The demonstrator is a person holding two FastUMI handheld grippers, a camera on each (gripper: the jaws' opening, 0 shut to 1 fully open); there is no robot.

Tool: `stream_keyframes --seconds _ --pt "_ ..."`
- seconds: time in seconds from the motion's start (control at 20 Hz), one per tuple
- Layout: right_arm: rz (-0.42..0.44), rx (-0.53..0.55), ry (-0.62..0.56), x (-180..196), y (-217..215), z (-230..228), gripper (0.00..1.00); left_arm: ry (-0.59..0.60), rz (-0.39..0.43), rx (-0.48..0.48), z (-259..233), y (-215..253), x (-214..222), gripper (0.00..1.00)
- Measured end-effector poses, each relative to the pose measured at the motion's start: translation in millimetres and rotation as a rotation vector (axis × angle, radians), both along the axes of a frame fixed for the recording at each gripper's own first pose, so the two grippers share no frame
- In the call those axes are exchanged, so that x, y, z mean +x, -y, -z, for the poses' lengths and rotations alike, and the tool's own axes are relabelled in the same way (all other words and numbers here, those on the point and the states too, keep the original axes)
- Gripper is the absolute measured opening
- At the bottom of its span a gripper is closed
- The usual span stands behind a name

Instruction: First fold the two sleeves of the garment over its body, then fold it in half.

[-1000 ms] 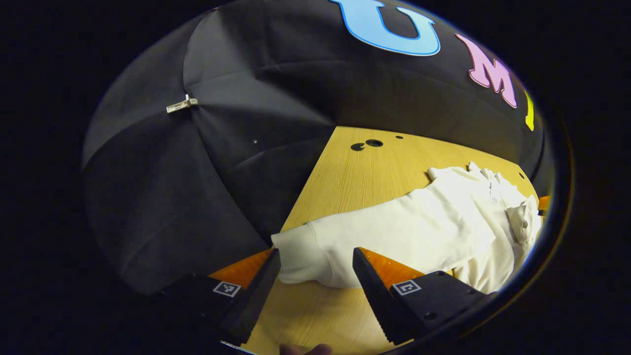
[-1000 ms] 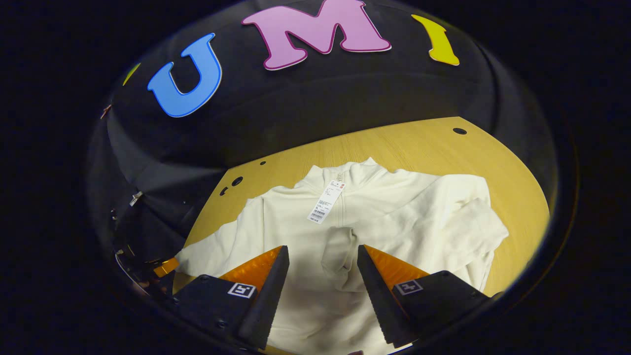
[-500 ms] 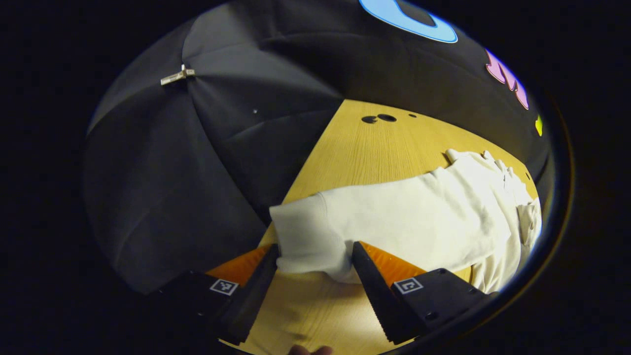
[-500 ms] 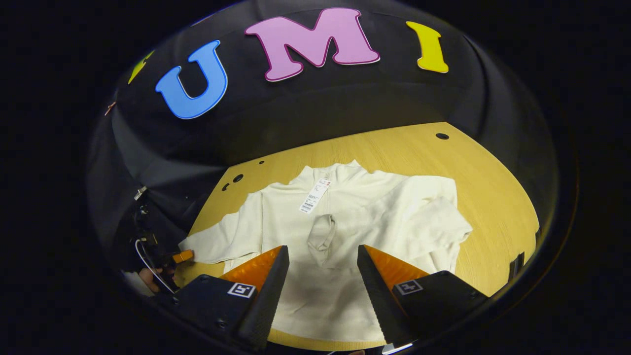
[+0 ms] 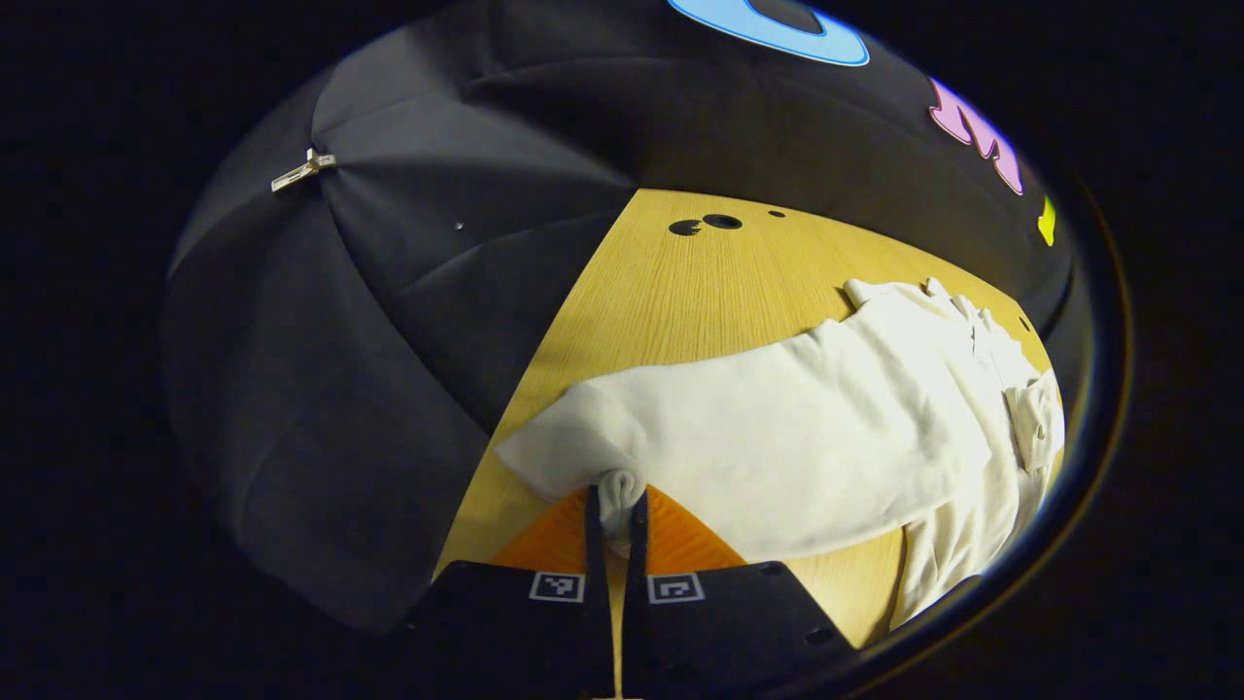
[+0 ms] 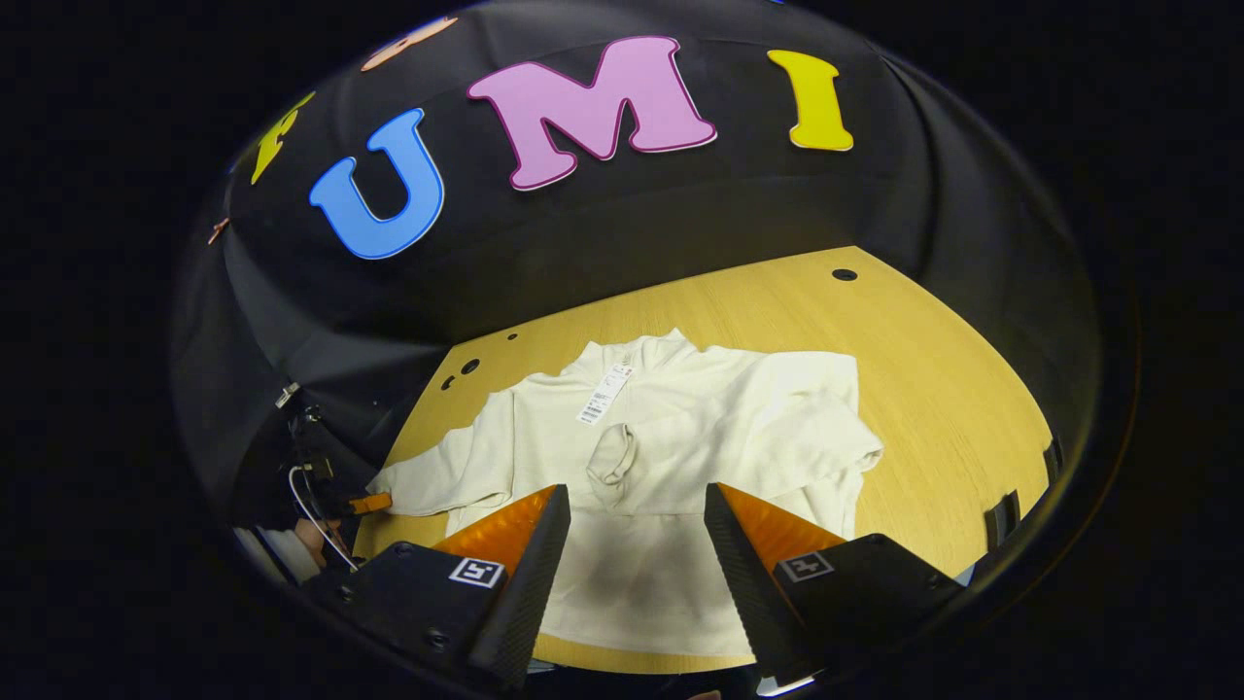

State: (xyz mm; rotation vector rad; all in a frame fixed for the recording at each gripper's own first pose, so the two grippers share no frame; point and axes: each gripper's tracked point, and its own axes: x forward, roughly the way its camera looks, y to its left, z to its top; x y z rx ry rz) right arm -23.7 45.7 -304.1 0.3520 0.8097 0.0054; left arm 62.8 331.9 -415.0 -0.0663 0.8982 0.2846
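A cream long-sleeved garment (image 6: 680, 437) lies flat on the wooden table (image 6: 933, 379), collar toward the back wall, a paper tag (image 6: 603, 397) on its chest. One sleeve (image 6: 777, 442) is folded over the body, its cuff (image 6: 612, 457) near the middle. The other sleeve (image 5: 777, 437) stretches out sideways to the table's edge. My left gripper (image 5: 612, 515) is shut on that sleeve's cuff (image 5: 583, 447); it is also seen small in the right gripper view (image 6: 364, 503). My right gripper (image 6: 632, 554) hangs open above the garment's lower body, holding nothing.
Black cloth walls the booth behind and beside the table. Small dark holes (image 5: 708, 225) mark the table's far corner, and another hole (image 6: 844, 275) lies at the back right. Bare wood (image 6: 972, 428) extends to the right of the garment. A person's hand (image 6: 311, 535) holds the left gripper.
My left gripper has closed on the outstretched sleeve's cuff. My right gripper has drawn back and up from the garment, staying open.
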Motion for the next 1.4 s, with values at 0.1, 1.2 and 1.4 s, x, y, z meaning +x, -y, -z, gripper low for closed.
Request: stream_keyframes --seconds 0.1,1.2,1.4 --pt "0.017 0.005 -0.002 -3.9 13.6 0.7 0.87 0.032 0.006 0.036 -14.2 4.9 4.4 0.08" --pt "0.092 0.062 -0.05 -31.9 123.8 38.7 0.87 0.282 0.304 -0.115 -147.8 326.3 80.5 0.08" --pt "0.1 0.067 -0.061 -32.0 143.9 45.6 0.87 0.264 0.335 -0.137 -136.9 375.6 84.2 0.08"
